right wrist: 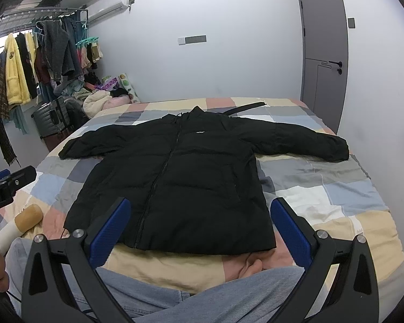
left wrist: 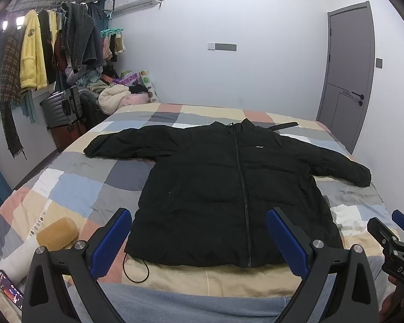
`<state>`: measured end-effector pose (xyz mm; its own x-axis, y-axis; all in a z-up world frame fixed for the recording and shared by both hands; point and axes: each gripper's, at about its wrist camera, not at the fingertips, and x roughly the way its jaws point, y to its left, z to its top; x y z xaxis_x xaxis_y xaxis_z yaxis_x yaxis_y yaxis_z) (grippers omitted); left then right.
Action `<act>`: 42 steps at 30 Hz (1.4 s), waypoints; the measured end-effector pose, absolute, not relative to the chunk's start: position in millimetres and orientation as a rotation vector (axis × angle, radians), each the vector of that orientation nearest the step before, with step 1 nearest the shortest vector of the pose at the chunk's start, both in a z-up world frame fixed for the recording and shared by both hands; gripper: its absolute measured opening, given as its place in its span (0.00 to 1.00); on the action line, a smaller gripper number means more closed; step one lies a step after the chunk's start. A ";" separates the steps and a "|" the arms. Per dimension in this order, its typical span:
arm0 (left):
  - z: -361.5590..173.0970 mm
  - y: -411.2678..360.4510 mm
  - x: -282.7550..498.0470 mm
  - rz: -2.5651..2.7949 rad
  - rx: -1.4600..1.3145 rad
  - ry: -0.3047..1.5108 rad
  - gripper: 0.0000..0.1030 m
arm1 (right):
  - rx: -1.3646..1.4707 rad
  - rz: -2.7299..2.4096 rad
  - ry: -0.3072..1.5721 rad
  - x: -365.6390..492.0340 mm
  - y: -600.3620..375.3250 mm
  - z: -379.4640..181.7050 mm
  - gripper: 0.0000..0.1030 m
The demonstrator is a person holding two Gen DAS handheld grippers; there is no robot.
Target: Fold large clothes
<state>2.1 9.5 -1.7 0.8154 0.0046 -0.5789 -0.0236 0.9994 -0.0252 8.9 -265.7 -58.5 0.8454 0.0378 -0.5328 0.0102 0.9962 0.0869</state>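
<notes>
A black padded jacket (left wrist: 223,185) lies flat and zipped on the checked bedspread (left wrist: 75,185), collar at the far end, both sleeves spread out sideways. It also shows in the right wrist view (right wrist: 180,177). My left gripper (left wrist: 199,231) is open and empty, held above the jacket's near hem. My right gripper (right wrist: 200,220) is open and empty, also over the near hem, toward its right corner. The right gripper also shows at the right edge of the left wrist view (left wrist: 390,231). A black drawcord (left wrist: 134,269) loops out from the hem's left corner.
A white and tan cylinder (left wrist: 48,242) and a phone (left wrist: 9,288) lie on the bed at the near left. A clothes rack (left wrist: 48,43), a suitcase (left wrist: 63,107) and a heap of clothes (left wrist: 115,94) stand at the far left. A grey door (left wrist: 347,75) is at the right. The person's legs in jeans (right wrist: 175,296) are at the near edge.
</notes>
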 end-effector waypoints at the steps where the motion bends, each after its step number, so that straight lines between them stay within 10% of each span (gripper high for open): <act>1: -2.0 9.8 1.8 0.015 -0.032 0.620 0.98 | 0.088 0.015 0.563 8.7 -265.9 -58.6 1.00; 42: -2.1 11.9 -3.2 0.003 -0.032 0.630 0.98 | 0.080 0.002 0.570 2.8 -265.6 -59.4 1.00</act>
